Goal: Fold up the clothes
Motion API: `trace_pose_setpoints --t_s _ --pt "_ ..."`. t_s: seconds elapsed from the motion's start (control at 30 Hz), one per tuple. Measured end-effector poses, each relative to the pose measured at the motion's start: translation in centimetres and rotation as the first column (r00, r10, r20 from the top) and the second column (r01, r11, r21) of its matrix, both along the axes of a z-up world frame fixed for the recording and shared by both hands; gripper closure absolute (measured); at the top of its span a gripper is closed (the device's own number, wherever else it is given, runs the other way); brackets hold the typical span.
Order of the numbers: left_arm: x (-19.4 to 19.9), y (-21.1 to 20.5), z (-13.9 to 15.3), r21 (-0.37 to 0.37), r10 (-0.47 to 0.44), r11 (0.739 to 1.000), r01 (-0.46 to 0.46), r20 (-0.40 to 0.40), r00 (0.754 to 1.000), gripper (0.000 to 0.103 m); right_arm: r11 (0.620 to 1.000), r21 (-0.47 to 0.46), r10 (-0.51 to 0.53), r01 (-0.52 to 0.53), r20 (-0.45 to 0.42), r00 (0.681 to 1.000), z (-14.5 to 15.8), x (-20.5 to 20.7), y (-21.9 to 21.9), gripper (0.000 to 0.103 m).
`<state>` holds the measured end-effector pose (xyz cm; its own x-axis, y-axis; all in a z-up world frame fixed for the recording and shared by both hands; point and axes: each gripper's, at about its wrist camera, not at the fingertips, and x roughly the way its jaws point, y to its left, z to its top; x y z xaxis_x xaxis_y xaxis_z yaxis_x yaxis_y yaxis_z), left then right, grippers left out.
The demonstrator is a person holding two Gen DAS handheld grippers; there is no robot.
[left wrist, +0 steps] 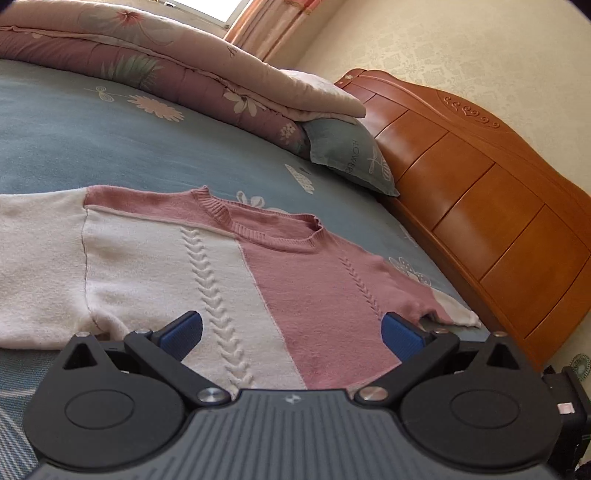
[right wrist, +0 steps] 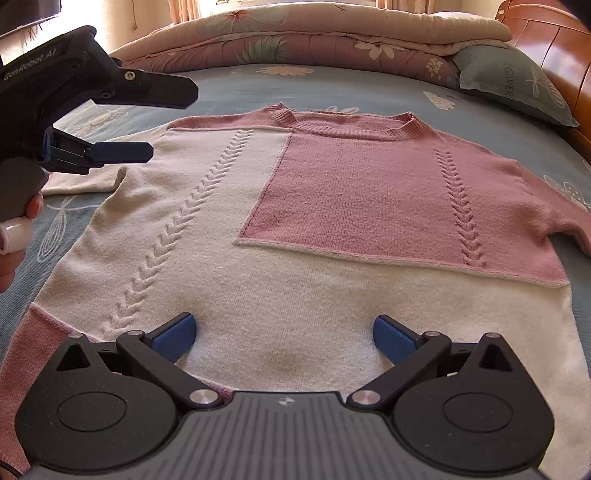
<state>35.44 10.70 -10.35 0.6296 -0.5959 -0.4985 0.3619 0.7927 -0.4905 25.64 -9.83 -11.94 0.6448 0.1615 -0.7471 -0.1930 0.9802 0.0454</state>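
Right wrist view: one pink-and-cream cable-knit sweater [right wrist: 295, 206] spread flat, front up, mid-bed on a blue floral bedsheet [right wrist: 229, 88], collar toward the far edge. One folded floral quilt [right wrist: 295, 33] along that far edge; one grey-blue pillow [right wrist: 513, 85] against one orange wooden headboard [right wrist: 554, 40] at the right. Right gripper [right wrist: 284, 334] low over the cream hem, blue pads wide apart, holding nothing. Left gripper [right wrist: 162, 123] above the cream sleeve, likewise spread and empty. Nothing lying on the sweater.

Bright daylight floods in from a blown-out window [left wrist: 207, 9] at twelve o'clock. Shadows stay soft. Fisheye bending curves the edges; corners go black.
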Motion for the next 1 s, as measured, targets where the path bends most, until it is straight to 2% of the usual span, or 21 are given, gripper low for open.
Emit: trace_pose_setpoints --t_s 0.1,0.13,0.17,0.3,0.4,0.47,0.53,0.6,0.67,0.73,0.8,0.87,0.9,0.97,1.0 --pt "0.7 0.4 -1.8 0.141 0.096 0.986 -0.088 -0.047 0.994 0.001 1.0 0.003 0.0 0.0 0.006 1.0 0.0 0.0 -0.1 0.0" --pt "0.8 1.1 -2.1 0.132 0.087 0.988 -0.08 -0.053 0.995 0.001 1.0 0.004 -0.001 0.001 0.009 1.0 0.0 -0.1 -0.1 0.0" --pt "0.6 2.1 -2.1 0.091 0.064 0.994 -0.059 -0.049 0.997 0.001 1.0 0.005 -0.002 0.002 0.012 1.0 -0.1 -0.1 -0.1 0.0" --pt "-0.2 4.9 -0.7 0.001 0.072 0.997 -0.072 -0.064 0.995 0.001 1.0 0.01 -0.007 0.006 0.033 0.999 -0.2 -0.5 -0.1 0.0" --pt "-0.7 6.9 0.5 -0.04 0.139 0.989 -0.14 -0.027 0.99 0.001 1.0 0.015 -0.007 0.006 0.044 0.999 -0.3 -0.6 -0.2 0.0" --pt "-0.6 8.0 0.7 -0.129 0.136 0.982 -0.141 -0.041 0.99 0.001 1.0 0.017 -0.007 0.006 0.045 0.999 -0.3 -0.7 -0.2 0.0" --pt "-0.3 8.2 0.5 -0.22 0.095 0.97 -0.105 -0.057 0.994 0.001 1.0 0.018 -0.007 0.006 0.047 0.999 -0.3 -0.7 -0.2 0.0" --pt "0.1 7.3 0.0 -0.25 0.038 0.967 -0.055 -0.069 0.997 0.001 1.0 0.019 -0.007 0.006 0.053 0.999 -0.4 -0.8 -0.2 0.0" --pt "0.7 5.6 -0.8 -0.195 0.003 0.981 -0.022 -0.101 0.995 0.001 1.0 0.02 -0.007 0.006 0.058 0.998 -0.4 -0.9 -0.3 0.0" --pt "1.2 4.1 -1.6 -0.081 0.039 0.995 -0.052 -0.153 0.987 0.001 1.0 0.021 -0.006 0.005 0.06 0.998 -0.4 -1.0 -0.3 0.0" --pt "0.9 3.1 -1.6 -0.009 0.064 0.998 -0.066 -0.136 0.989 0.001 1.0 0.02 -0.001 0.0 0.061 0.998 -0.4 -1.0 -0.3 0.0" --pt "-0.2 2.2 -0.3 0.005 0.058 0.998 -0.057 -0.068 0.996 0.001 1.0 0.024 0.005 -0.007 0.054 0.999 -0.2 -1.1 -0.5 0.0" --pt "-1.0 1.8 0.5 0.007 0.032 0.999 -0.032 -0.009 0.999 0.001 0.999 0.034 0.01 -0.011 0.044 0.999 0.0 -1.1 -0.6 0.0" --pt "-2.3 0.6 1.7 0.018 -0.029 0.999 0.027 0.098 0.995 0.001 0.996 0.086 0.024 -0.027 0.031 0.999 0.6 -1.3 -1.7 0.0" --pt "-2.6 0.0 1.8 0.036 -0.038 0.999 0.034 0.121 0.992 0.001 0.993 0.113 0.029 -0.033 0.031 0.999 1.0 -1.6 -2.3 0.0"
